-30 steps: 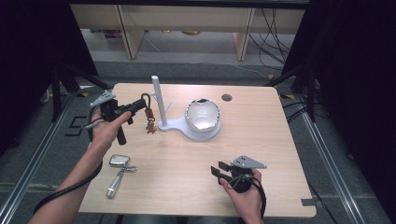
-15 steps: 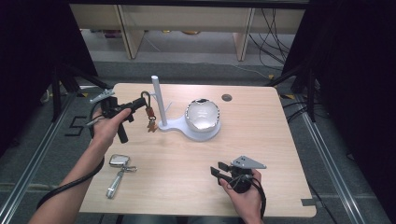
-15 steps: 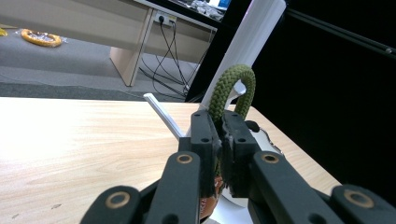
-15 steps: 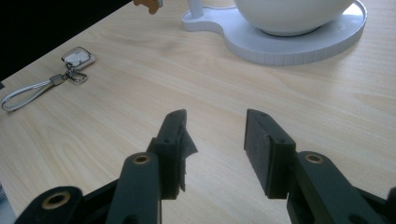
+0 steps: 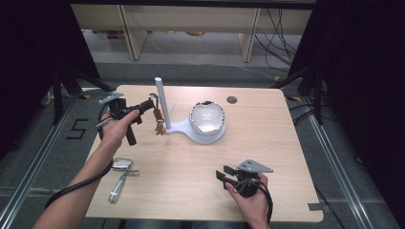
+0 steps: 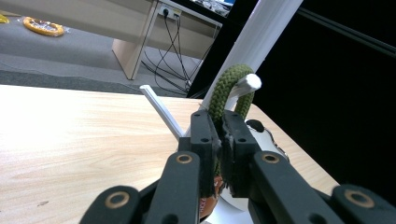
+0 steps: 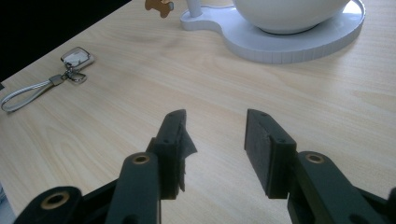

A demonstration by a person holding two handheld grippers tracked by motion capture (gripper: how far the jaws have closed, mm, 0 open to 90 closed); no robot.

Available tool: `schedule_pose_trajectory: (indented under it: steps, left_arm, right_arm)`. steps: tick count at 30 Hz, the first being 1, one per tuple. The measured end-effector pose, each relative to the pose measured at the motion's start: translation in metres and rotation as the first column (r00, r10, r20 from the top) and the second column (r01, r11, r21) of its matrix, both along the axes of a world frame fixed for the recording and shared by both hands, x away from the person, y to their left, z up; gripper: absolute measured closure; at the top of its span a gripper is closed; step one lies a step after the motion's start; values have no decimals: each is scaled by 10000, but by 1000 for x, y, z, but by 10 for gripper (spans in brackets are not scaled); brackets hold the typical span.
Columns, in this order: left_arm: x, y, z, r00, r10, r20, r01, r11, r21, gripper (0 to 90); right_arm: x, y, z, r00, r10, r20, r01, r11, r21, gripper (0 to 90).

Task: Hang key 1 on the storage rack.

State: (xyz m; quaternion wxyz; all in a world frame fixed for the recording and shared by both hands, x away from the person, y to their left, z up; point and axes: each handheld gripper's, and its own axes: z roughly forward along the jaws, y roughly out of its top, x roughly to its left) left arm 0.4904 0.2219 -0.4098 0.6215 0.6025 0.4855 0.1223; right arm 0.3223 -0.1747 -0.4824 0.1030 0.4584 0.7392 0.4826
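Observation:
My left gripper (image 5: 148, 106) is shut on a green rope loop (image 6: 229, 86) of a keychain, held above the table's left side. The loop lies over a short white peg (image 6: 248, 82) on the stand's white post (image 5: 160, 98). Brown charms (image 5: 160, 127) dangle below the loop (image 5: 154, 101). The post rises from a white base (image 5: 184, 129) that carries a shiny white bowl (image 5: 207, 117). My right gripper (image 5: 223, 172) rests open near the front edge with nothing between its jaws (image 7: 215, 140).
A silver key fob (image 5: 122, 165) with a grey strap (image 5: 115, 189) lies at the front left of the wooden table (image 5: 267, 133); the right gripper view shows the fob (image 7: 77, 58) at far left. A round cable hole (image 5: 232, 99) sits near the far edge.
The left gripper has shifted a little to the right, bringing the rope loop closer to the white post. The right gripper has stayed still.

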Motion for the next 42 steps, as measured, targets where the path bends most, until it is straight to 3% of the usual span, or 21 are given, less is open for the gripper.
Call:
schedule_pose_trajectory:
  steps: [2,4,5,7,8,11,14,19,26,27,31,32,33,34,35,37,38,39,40,41,42]
  left_arm:
    - [1,-1,-1,10000,-18,28,18,10000,50,837]
    - [1,-2,-1,10000,11,47,-11,10000,87,837]
    - [1,-2,-1,10000,24,47,-25,9999,111,837]
    - [2,-4,-2,10000,38,87,-40,9999,157,836]
    - [2,-4,-3,9999,28,98,-29,9999,171,836]
    - [3,-6,-4,9999,90,90,-91,9998,171,832]
    - [3,-7,-6,9999,116,127,-119,9996,271,824]
    - [0,-5,-9,9997,33,239,-49,9976,690,717]
    - [-19,16,-10,9979,193,616,-280,9892,1438,507]
    - [-29,24,-12,9973,242,700,-386,9764,2125,473]
    - [-44,36,-14,9969,-93,780,-153,9510,3087,401]
    - [-50,41,-14,9962,-248,837,-60,9370,3492,392]
    - [-53,44,-15,9955,-365,874,12,9275,3737,386]
    - [-62,51,-15,9952,-535,816,150,9104,4136,385]
    - [-62,51,-15,9952,-535,816,150,9104,4136,381]
    - [-69,56,-16,9954,-648,710,268,8963,4426,378]
    - [-76,61,-17,9955,-792,529,454,8830,4672,372]
    - [-79,63,-18,9955,-846,425,538,8752,4807,368]
    - [-79,63,-18,9955,-846,425,538,8752,4807,365]
    - [-83,66,-19,9950,-947,318,659,8616,5032,365]
    - [-86,69,-20,9942,-1061,189,815,8550,5122,356]
  right_arm:
    - [3,-2,-1,9990,160,420,-150,9996,-239,591]
    - [3,-3,-1,9990,148,430,-136,9995,-291,590]
    - [1,-1,0,10000,30,74,-30,10000,-29,590]
    - [1,-1,0,10000,10,44,-10,10000,63,590]
    - [2,-3,0,9996,54,286,-46,9996,-288,590]
    - [2,-2,0,9997,28,258,-27,10000,-35,589]
    - [3,-4,-1,9994,74,351,-70,9999,-127,588]
    - [3,-3,-1,9994,92,341,-88,9999,-102,586]
    - [2,-4,-1,9996,84,259,-83,10000,-37,580]
    - [2,-5,-1,9993,69,366,-63,9999,-152,579]
    - [0,-5,1,9999,-77,90,78,9999,-120,578]
    - [1,-6,1,9995,-61,316,71,9995,-295,578]
    - [1,-5,0,9994,53,353,-52,10000,-35,578]
    - [1,-5,0,9993,39,373,-37,10000,-37,577]
    - [1,-5,0,9993,39,373,-37,10000,-37,577]
    - [1,-6,0,9995,55,307,-56,10000,40,576]
    - [1,-7,0,9997,0,264,0,10000,-22,576]
    - [2,-7,0,9995,-9,316,10,10000,-28,576]
    - [2,-7,0,9995,-9,316,10,10000,-28,576]
    - [1,-7,2,9998,-86,155,87,9999,-84,575]
    - [2,-8,1,9994,-1,345,-1,10000,69,575]
